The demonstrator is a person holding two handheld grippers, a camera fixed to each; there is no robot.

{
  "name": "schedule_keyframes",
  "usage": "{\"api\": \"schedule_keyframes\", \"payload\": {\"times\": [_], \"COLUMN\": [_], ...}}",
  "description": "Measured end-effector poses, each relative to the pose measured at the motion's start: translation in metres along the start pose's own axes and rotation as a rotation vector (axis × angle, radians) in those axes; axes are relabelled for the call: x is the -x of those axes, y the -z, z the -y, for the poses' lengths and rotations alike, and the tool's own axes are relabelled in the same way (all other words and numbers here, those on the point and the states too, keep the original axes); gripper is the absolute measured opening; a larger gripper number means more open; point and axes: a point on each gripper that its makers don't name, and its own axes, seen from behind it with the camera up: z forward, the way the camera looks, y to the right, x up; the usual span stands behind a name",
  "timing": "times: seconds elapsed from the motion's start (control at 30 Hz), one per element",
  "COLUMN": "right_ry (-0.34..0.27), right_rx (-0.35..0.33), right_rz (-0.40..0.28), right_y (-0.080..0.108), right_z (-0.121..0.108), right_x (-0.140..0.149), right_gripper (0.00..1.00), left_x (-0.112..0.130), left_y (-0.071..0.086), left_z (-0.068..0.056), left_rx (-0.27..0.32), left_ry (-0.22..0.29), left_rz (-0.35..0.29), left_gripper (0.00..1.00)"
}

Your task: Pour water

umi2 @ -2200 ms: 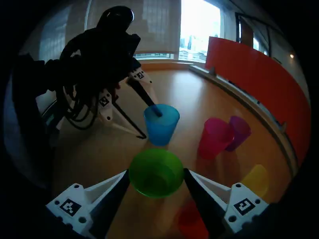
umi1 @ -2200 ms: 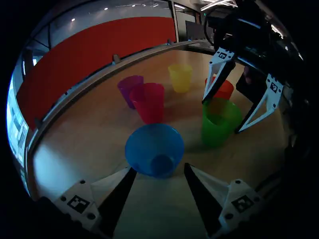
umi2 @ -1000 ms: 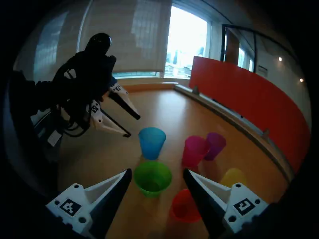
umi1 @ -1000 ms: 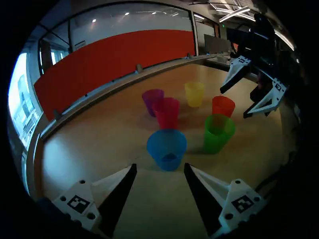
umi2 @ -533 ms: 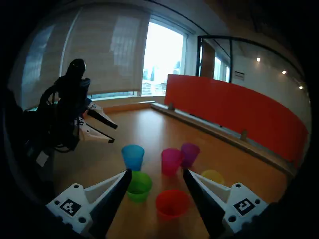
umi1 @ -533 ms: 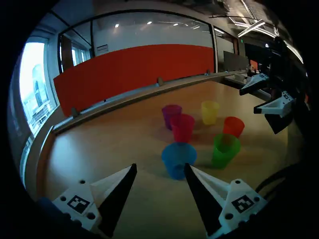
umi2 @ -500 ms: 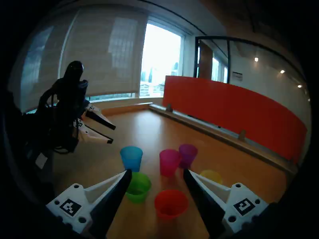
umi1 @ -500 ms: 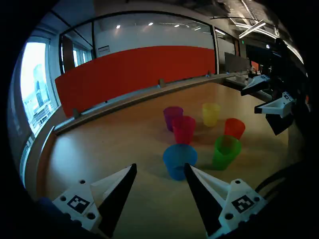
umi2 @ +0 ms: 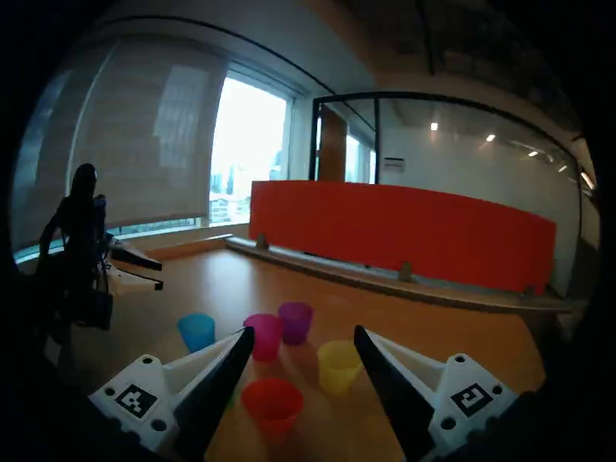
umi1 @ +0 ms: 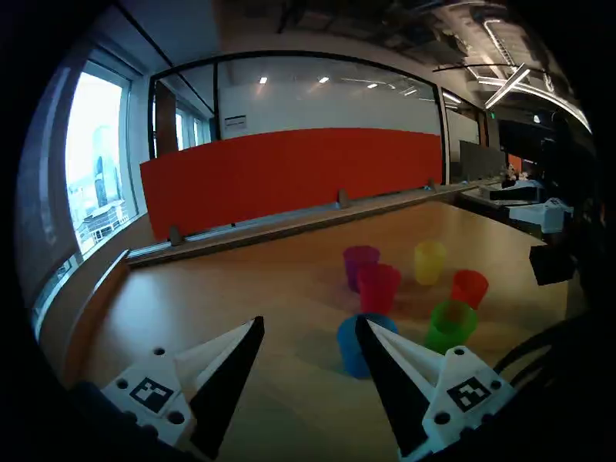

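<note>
Left tongs (umi1: 309, 320) and right tongs (umi2: 302, 329) both gape released, grasping nothing, over the wooden surface (umi1: 231, 292), where the green cup (umi1: 449, 325) stands just beside the blue cup (umi1: 348, 346), the pink cup (umi1: 377, 286) behind it.

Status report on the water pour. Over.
Left gripper open, empty. Right gripper open, empty. Upright on table, ungripped: blue cup, green cup. Pink cup close behind blue cup.

Open tabletop (umi1: 231, 292) around clustered cups (umi1: 377, 286)
</note>
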Motion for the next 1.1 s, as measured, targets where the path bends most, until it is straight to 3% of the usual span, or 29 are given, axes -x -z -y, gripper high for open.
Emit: {"api": "schedule_keyframes", "payload": {"times": [0.2,0.57,0.9,1.1], "right_ry": [-0.045,-0.078,-0.101,-0.108], "right_rx": [0.13,0.331,0.413,0.46], "right_rz": [-0.072,-0.169,-0.234,-0.236], "right_y": [0.006,0.031,0.046,0.053], "right_z": [-0.036,-0.081,-0.093,-0.1], "right_x": [-0.014,-0.026,-0.024,-0.016], "right_gripper": [1.0,1.0,1.0,1.0], "left_x": [-0.013,-0.041,-0.06,-0.059], "left_y": [0.003,0.014,0.025,0.021], "left_z": [0.009,0.018,0.024,0.022], "left_rx": [-0.057,-0.143,-0.2,-0.206], "left_ry": [0.025,0.104,0.145,0.179], "left_rz": [-0.069,-0.219,-0.328,-0.343], "left_gripper": [0.87,0.87,0.87,0.87]}}
